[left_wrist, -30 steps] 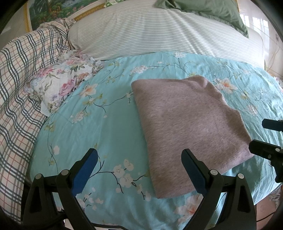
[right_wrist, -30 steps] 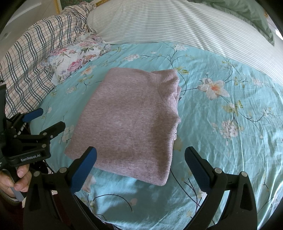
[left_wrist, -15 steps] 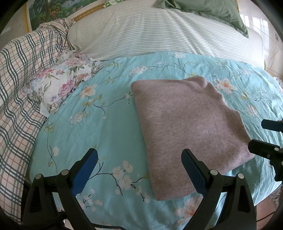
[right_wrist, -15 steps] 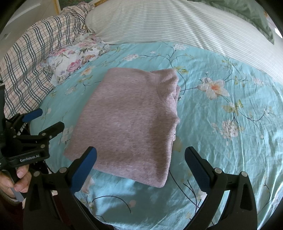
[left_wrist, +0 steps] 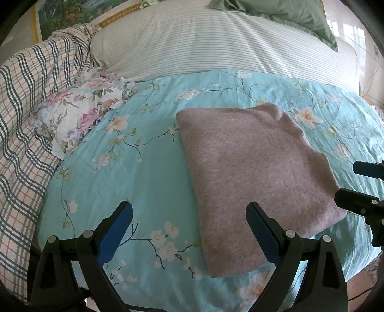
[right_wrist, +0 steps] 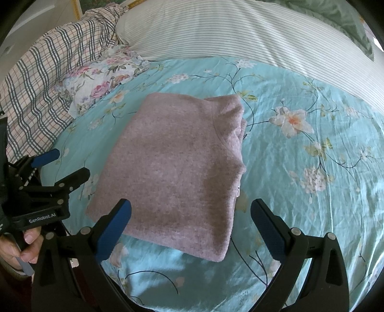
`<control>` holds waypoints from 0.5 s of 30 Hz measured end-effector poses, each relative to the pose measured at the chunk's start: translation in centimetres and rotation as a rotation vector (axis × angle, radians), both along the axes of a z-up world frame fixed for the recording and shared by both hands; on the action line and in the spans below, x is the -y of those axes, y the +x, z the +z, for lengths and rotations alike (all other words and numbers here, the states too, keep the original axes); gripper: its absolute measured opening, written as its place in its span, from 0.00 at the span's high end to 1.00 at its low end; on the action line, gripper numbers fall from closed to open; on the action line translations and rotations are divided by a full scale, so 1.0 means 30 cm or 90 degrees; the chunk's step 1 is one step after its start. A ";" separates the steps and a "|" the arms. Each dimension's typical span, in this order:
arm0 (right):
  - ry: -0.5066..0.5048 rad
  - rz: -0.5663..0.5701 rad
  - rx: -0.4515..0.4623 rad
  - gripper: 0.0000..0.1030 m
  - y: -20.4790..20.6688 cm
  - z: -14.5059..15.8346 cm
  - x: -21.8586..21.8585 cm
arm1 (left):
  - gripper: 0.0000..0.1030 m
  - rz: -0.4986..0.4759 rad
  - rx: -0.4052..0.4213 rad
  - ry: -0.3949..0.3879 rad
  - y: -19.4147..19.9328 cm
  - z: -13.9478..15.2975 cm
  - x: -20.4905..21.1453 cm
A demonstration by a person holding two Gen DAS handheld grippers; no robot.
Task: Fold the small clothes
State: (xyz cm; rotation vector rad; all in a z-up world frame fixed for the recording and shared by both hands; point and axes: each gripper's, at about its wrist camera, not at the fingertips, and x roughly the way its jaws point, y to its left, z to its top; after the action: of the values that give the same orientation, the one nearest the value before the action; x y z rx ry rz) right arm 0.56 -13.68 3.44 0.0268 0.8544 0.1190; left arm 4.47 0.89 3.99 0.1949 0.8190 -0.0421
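Note:
A mauve knitted garment [left_wrist: 252, 172] [right_wrist: 177, 165] lies folded into a thick rectangle on the turquoise floral bedsheet [left_wrist: 134, 172] [right_wrist: 312, 192]. My left gripper [left_wrist: 189, 225] hovers open at the garment's near left corner, nothing between its blue pads. My right gripper [right_wrist: 190, 223] is open too, held above the garment's near edge and holding nothing. Each gripper shows in the other's view: the right one [left_wrist: 355, 184] at the far right edge, the left one [right_wrist: 60, 163] at the left with a hand [right_wrist: 21, 247] on its handle.
A small floral cloth [left_wrist: 79, 117] [right_wrist: 103, 79] lies bunched at the sheet's far left. A plaid blanket [left_wrist: 26, 115] [right_wrist: 48, 79] covers the left side. A striped pillow [left_wrist: 216, 40] [right_wrist: 240, 31] and a green one [left_wrist: 288, 12] lie beyond.
Both grippers have drifted only slightly; the garment sits a little lower and closer in both views. Both stay open and the garment has not been moved.

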 end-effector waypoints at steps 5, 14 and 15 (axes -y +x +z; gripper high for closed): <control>0.001 0.000 -0.001 0.03 0.065 -0.001 0.006 | 0.07 0.005 -0.006 -0.016 0.066 -0.002 -0.011; 0.025 -0.013 -0.014 0.03 0.146 -0.022 0.041 | 0.07 0.024 -0.012 -0.022 0.143 -0.012 -0.026; 0.026 -0.013 -0.015 0.03 0.149 -0.025 0.043 | 0.07 0.026 -0.014 -0.021 0.149 -0.015 -0.028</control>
State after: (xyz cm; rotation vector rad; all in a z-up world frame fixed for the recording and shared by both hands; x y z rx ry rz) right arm 5.04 -14.97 2.70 0.0754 0.8755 0.1172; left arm 8.92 1.71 3.52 0.1464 0.8433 -0.0200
